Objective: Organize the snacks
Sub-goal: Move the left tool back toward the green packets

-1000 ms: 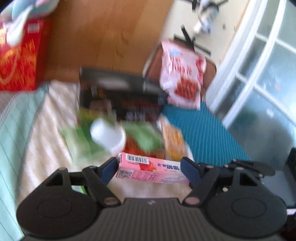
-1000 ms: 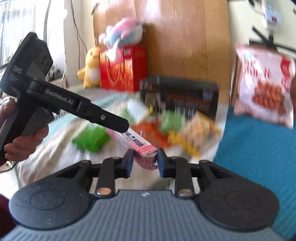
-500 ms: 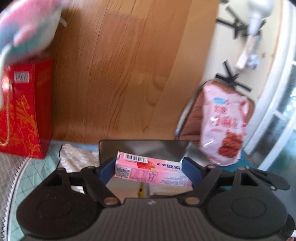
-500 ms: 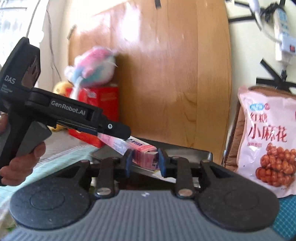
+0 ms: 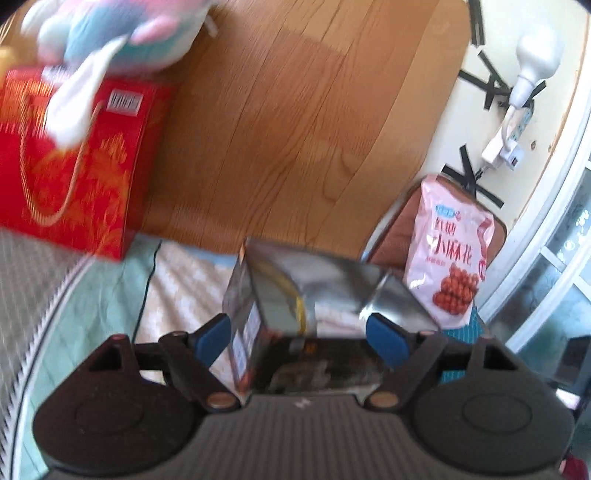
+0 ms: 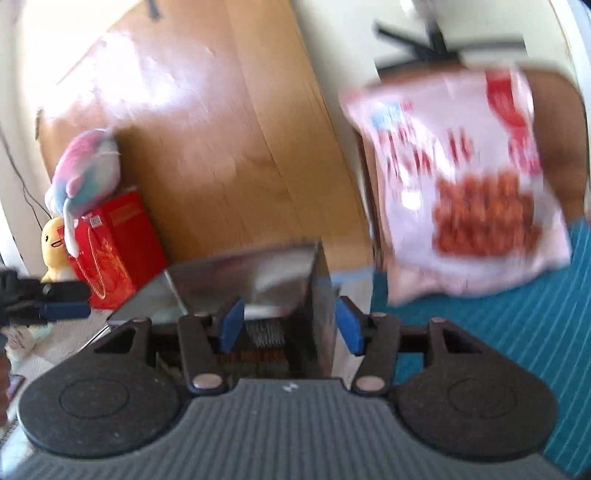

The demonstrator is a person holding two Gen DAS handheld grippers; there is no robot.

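An open dark box with a silvery lining [image 5: 317,284] stands on the bed, right in front of both grippers; it also shows in the right wrist view [image 6: 258,273]. My left gripper [image 5: 299,338] is open and empty, with its blue pads astride the box's near left corner. My right gripper [image 6: 290,328] is open and empty at the box's near right wall. The pink snack box is not visible in either view. A pink snack bag [image 5: 450,258] leans at the back right, blurred in the right wrist view [image 6: 461,184].
A red gift bag [image 5: 74,173] with a plush toy [image 5: 122,33] on top stands at the left, against a wooden headboard [image 5: 295,122]. A yellow plush duck [image 6: 55,251] sits beside it. A teal mat [image 6: 498,325] lies at the right. The left gripper's tip shows in the right wrist view [image 6: 62,310].
Both grippers were shut on the pink snack box; now both are open and the box is gone from between them. Both have moved over the open dark box.
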